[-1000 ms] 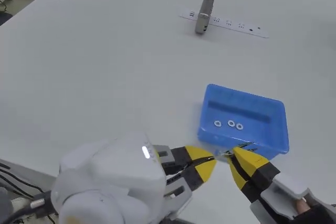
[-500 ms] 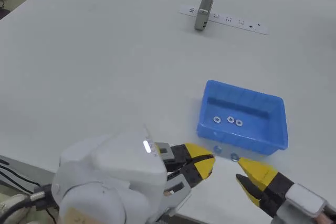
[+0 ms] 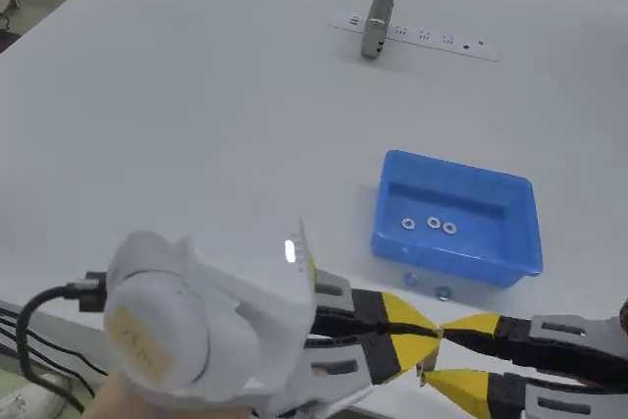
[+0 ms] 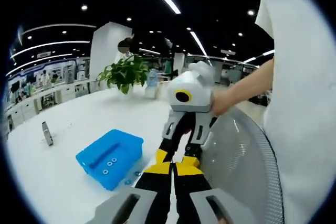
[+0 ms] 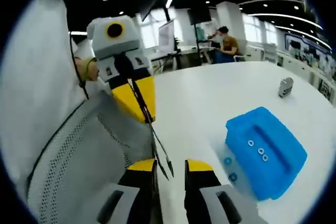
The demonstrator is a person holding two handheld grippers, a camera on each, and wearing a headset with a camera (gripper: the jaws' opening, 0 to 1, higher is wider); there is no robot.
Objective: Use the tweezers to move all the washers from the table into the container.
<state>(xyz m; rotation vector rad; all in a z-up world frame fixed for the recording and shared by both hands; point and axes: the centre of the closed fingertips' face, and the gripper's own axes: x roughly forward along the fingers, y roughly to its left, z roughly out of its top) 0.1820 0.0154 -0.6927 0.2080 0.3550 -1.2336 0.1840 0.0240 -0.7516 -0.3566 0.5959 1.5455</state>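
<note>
Head view, left tool point(image 3: 410, 336) clamped on tweezers point(image 5: 152, 129), tip-to-tip with right tool point(image 3: 444, 350), right jaws parted, near blue container point(image 3: 456, 262)

Container point(image 3: 461, 264) blue plastic, slight sheen; washers point(image 3: 433, 224) bright metal; tabletop point(image 3: 196, 95) white, matt, smooth; tweezers point(image 5: 152, 129) thin dark metal.

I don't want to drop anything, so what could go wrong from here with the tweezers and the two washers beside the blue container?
1. The tweezers are clamped in the left hand-held gripper, with their tips between the open jaws of the right hand-held gripper. If the left lets go before the right closes, they could fall.
2. The two washers lie close to the blue container, near the table edge. A slipped pinch might flick one off.
</note>
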